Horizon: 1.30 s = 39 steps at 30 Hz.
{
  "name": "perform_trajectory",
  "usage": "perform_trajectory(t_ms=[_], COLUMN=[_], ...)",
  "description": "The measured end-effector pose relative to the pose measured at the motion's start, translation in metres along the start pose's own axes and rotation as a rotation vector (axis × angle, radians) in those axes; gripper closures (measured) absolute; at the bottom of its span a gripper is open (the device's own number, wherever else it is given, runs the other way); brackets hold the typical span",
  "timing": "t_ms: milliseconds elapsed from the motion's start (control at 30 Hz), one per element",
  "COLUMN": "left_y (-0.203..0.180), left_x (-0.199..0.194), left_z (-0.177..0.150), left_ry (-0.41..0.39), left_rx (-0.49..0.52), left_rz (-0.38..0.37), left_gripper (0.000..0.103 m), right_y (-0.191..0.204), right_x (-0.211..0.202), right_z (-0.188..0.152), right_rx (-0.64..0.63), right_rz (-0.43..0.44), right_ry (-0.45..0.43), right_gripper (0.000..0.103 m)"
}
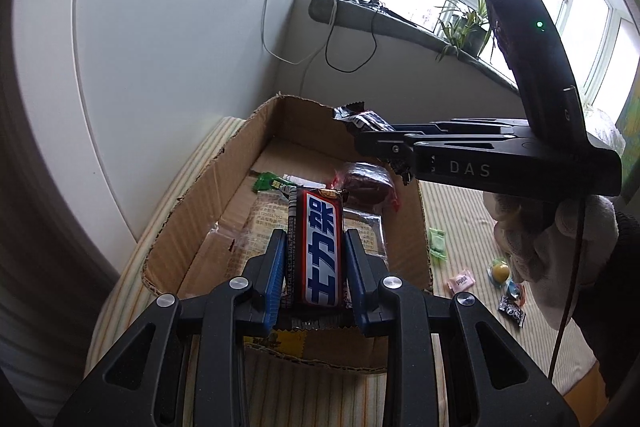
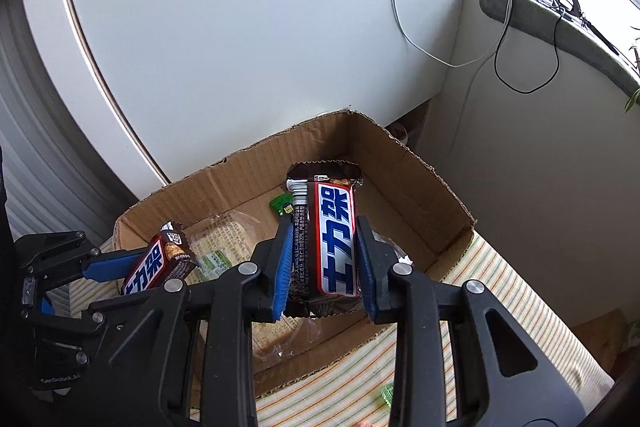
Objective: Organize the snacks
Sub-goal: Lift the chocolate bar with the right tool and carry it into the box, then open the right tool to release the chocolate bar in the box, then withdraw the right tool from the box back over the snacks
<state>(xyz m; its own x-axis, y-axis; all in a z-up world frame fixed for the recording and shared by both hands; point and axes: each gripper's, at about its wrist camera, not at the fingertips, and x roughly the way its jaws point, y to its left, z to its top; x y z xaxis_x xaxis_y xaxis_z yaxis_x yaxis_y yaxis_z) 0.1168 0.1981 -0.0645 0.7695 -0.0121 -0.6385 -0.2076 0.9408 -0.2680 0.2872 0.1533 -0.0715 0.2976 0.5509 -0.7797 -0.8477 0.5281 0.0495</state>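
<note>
Both tongs are clenched on a bar each — left tongs on one bar, right tongs on another bar — held over the open box. Best to lower each close to the box floor, then release, setting them side by side
</note>
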Motion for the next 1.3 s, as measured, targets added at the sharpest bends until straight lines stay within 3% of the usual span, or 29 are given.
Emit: perform_trajectory(t_ms=[267,700,833,1300], left_y=[0.000,-0.005,-0.008,-0.029], left_x=[0.004,-0.001,-0.003,-0.025], left_z=[0.001,0.004,0.003,0.002], left_ry=[0.004,-0.007,-0.009,-0.043], left_rx=[-0.005,-0.003,-0.003,0.016], left_rz=[0.002,0.012,0.019,0.018], left_gripper=[0.076,0.076,0.069,0.069], right_y=[-0.006,-0.006,-0.004,-0.005], right_x=[0.018,0.010,-0.001,-0.051], right_z=[0.004,0.001,0.000,-0.014], right_rx=[0.025,0.028,0.023,0.032], right_rz=[0.001,-0.006,-0.014,-0.049], right_ry=[0.014,0.004,-0.021,-0.081], right_gripper=[0.073,0.072,0.056,0.048])
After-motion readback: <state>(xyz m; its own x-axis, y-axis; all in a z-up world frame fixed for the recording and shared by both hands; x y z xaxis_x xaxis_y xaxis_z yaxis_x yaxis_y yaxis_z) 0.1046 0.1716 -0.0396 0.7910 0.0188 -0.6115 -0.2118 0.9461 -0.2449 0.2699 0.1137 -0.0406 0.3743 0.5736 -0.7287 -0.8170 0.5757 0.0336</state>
